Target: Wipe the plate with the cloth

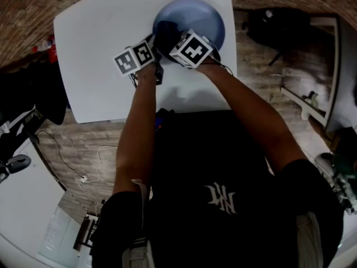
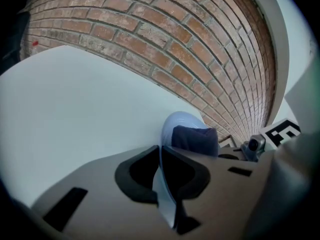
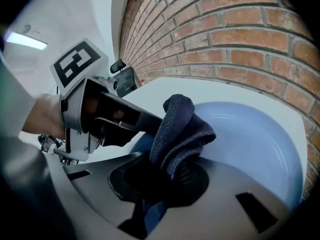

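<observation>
Head view: white table [image 1: 100, 49] on a brick floor. Blue plate [image 1: 207, 14] sits at the table's far edge, close to the far right corner. Left gripper [image 1: 157, 57] is at the plate's near-left rim. Right gripper [image 1: 175, 41] is just beside it, over the plate, with a dark cloth [image 1: 165, 33] at its tip. Both marker cubes almost touch.

Left gripper view: left gripper [image 2: 161, 169] jaws are nearly together, clamped on the plate [image 2: 182, 121] rim. The thin blue edge runs straight between the two black pads [image 2: 137, 171]. The cloth [image 2: 195, 139] lies on the plate beyond the jaws. The table [image 2: 75, 109] surface lies to the left and brick beyond.

Right gripper view: right gripper [image 3: 160, 180] jaws are closed on the folded cloth [image 3: 180, 129], which bulges up out of the pads. The cloth rests against the plate [image 3: 250, 139] at its left side. The left gripper [image 3: 107, 114] is at the plate's left rim, with a hand behind it. Whether the cloth presses flat on the plate, I cannot tell.
</observation>
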The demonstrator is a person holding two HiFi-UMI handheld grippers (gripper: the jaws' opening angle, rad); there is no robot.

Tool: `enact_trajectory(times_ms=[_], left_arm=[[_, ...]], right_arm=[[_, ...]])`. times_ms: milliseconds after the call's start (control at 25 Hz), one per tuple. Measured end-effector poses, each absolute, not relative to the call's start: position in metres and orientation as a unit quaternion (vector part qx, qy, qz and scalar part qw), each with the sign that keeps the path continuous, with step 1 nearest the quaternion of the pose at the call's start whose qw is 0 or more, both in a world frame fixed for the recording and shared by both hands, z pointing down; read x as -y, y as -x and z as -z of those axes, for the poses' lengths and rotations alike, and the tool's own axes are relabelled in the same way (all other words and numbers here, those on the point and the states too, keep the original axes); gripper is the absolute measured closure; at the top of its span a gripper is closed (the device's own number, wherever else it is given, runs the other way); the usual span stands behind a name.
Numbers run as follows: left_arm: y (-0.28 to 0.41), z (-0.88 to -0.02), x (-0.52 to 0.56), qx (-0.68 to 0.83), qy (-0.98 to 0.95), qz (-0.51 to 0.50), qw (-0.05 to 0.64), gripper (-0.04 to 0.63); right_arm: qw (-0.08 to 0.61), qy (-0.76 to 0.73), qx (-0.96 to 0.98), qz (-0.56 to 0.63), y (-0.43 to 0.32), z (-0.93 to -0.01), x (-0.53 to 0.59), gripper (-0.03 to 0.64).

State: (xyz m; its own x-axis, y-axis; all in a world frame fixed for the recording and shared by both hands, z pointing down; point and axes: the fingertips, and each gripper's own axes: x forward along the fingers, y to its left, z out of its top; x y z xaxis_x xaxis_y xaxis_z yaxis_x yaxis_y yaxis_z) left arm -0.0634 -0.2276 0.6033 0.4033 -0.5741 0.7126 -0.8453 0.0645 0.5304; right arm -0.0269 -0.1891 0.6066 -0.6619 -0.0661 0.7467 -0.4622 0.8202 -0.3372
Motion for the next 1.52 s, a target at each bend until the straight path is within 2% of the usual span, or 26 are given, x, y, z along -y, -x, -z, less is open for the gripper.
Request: enact_trajectory(times_ms=[560, 880, 1520], left_arm=[[0.062, -0.604, 0.228, 0.530, -0.673, -0.141, 0.497, 0.572], [0.061, -0.603, 0.228, 0.530, -0.676, -0.146, 0.491, 0.572], [0.063, -0.603, 0.229, 0.526, -0.677, -0.153, 0.491, 0.572]], right_arm=[[0.478, -0.098, 0.845, -0.219, -0.021, -0.612, 0.160, 0.543], [0.523, -0.091, 0.833, -0.157, -0.057, -0.612, 0.160, 0.543], [0.574, -0.136, 0.806, -0.055, -0.116, -0.599, 0.212, 0.543]])
